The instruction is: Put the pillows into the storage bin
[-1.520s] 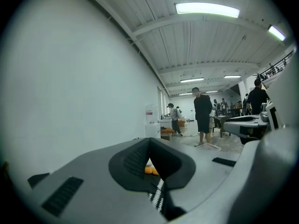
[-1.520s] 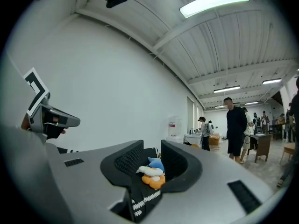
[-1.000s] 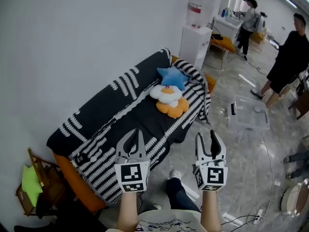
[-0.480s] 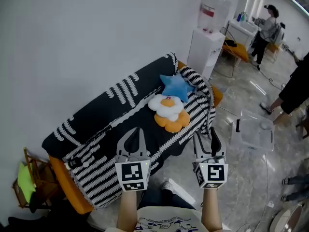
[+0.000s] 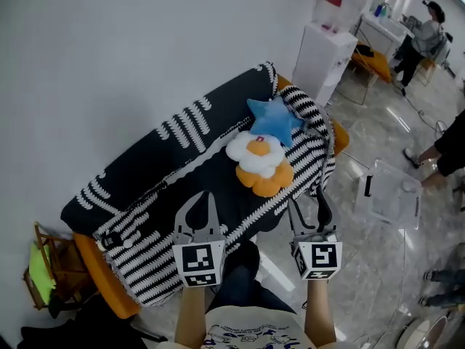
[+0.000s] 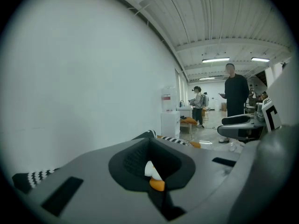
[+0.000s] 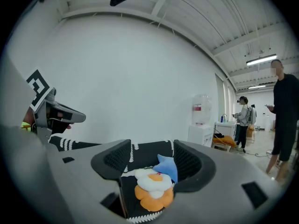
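Two pillows lie on a sofa covered in black-and-white stripes: a blue star pillow and a white-and-orange flower pillow. Both grippers hover in front of the sofa's edge, short of the pillows. My left gripper is shut with nothing in it; a sliver of the flower pillow shows through the hole between its fingers. My right gripper is open and empty; its jaws have just been opening, and they frame both pillows. A clear storage bin stands on the floor to the right.
A white water dispenser stands past the sofa's far end. People stand at the back right and beside the bin. A wooden rack with a green item sits at the left. My own leg is below.
Both grippers have moved forward toward the sofa, and the pillows now lie closer. The right jaws stand a little wider apart. The left gripper stays shut.
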### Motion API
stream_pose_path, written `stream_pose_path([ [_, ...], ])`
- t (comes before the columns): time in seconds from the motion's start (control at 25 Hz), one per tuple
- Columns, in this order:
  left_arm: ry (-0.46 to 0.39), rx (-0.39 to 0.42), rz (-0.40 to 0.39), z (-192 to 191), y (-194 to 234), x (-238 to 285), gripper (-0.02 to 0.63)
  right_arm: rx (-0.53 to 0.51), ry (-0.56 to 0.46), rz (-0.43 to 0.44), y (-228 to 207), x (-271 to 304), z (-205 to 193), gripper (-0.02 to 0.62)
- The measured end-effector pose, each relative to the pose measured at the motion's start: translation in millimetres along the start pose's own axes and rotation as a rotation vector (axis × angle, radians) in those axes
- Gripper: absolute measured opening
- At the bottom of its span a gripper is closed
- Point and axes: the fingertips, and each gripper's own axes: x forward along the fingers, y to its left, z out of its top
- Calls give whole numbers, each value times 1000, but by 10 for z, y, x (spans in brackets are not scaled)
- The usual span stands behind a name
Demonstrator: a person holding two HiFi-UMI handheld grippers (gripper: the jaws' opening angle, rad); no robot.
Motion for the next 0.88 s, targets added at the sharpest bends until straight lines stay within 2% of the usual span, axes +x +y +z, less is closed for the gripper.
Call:
stream_pose_path([
  [0.32,69,0,-32,-144,172,1106,14,-39,113,48,-152,988,-410,313],
  [0.6,137,-1,-77,-483,315,1947,14,-70,252,109,-83,1710,-1002,321],
  [0.88,201,30,-108,-962,318,2476,14,-132,384,183,15,2146,-1701,322],
])
